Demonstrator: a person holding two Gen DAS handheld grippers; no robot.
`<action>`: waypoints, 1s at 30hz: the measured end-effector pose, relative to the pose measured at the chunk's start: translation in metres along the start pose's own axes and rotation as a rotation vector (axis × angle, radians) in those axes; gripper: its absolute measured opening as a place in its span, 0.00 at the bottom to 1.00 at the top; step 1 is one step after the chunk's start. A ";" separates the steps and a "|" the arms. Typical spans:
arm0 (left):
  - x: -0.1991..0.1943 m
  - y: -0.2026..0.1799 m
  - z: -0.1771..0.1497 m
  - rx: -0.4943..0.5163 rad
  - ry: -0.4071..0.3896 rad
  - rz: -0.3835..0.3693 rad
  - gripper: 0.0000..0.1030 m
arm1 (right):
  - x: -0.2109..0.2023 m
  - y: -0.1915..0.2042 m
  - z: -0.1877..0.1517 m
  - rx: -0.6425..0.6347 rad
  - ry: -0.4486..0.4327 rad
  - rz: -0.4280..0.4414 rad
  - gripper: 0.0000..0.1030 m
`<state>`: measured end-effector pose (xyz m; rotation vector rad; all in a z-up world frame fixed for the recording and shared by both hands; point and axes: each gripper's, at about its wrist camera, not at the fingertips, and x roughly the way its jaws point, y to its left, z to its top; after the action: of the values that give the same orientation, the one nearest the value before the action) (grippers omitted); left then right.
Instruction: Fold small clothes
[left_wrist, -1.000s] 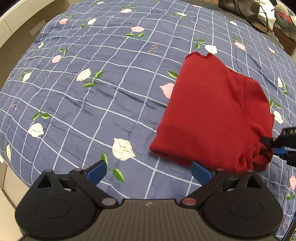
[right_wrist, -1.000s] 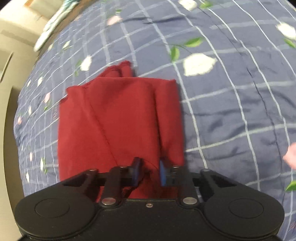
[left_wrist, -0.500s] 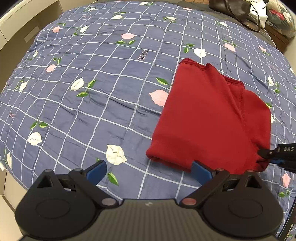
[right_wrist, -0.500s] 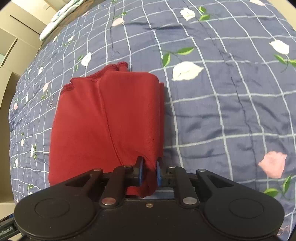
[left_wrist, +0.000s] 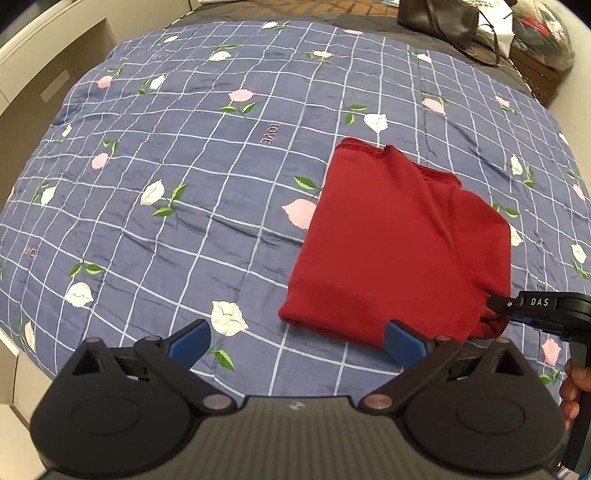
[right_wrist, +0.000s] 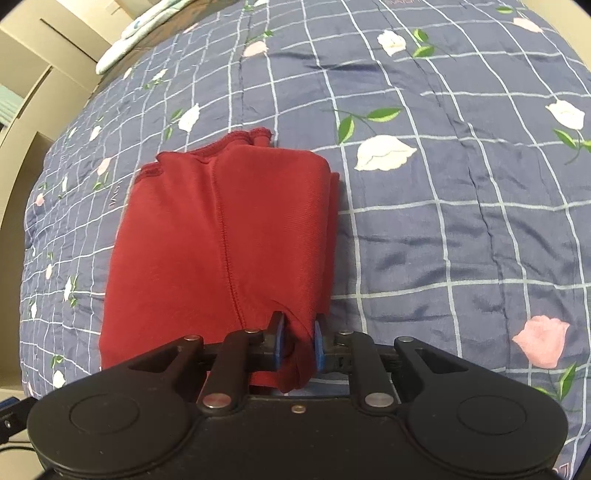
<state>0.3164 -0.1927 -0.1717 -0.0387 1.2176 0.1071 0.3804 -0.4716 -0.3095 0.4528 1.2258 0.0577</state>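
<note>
Nearest in the right wrist view, the right gripper (right_wrist: 298, 341) is seen with its blue pads slightly further apart than half a second ago, a bunched corner of the folded red garment (right_wrist: 221, 236) still caught between them. The left gripper (left_wrist: 295, 341) is held wide open and empty above the blue floral quilt (left_wrist: 184, 184), as before. The garment lies folded on the quilt, its position unchanged. Beyond, a dark bag (left_wrist: 436, 18) is seen at the far edge.

"LOVE" stitched in pink on the blue checked bedspread (left_wrist: 221, 177), upside down to the left wrist camera, white letters "DAS" on the black finger of the right gripper (left_wrist: 502, 314), other pink bedspread lettering too blurred to read
</note>
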 end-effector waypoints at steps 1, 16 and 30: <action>-0.001 -0.001 0.000 0.007 0.000 0.000 0.99 | -0.001 0.000 -0.001 -0.005 -0.003 0.002 0.17; -0.004 0.001 -0.005 0.048 0.013 0.007 0.99 | -0.008 0.005 -0.004 -0.020 -0.046 -0.008 0.17; 0.016 0.019 -0.009 0.002 0.107 0.028 0.99 | -0.008 -0.003 -0.017 0.010 -0.061 -0.041 0.65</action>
<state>0.3112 -0.1737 -0.1893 -0.0258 1.3254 0.1292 0.3613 -0.4718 -0.3077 0.4346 1.1758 0.0027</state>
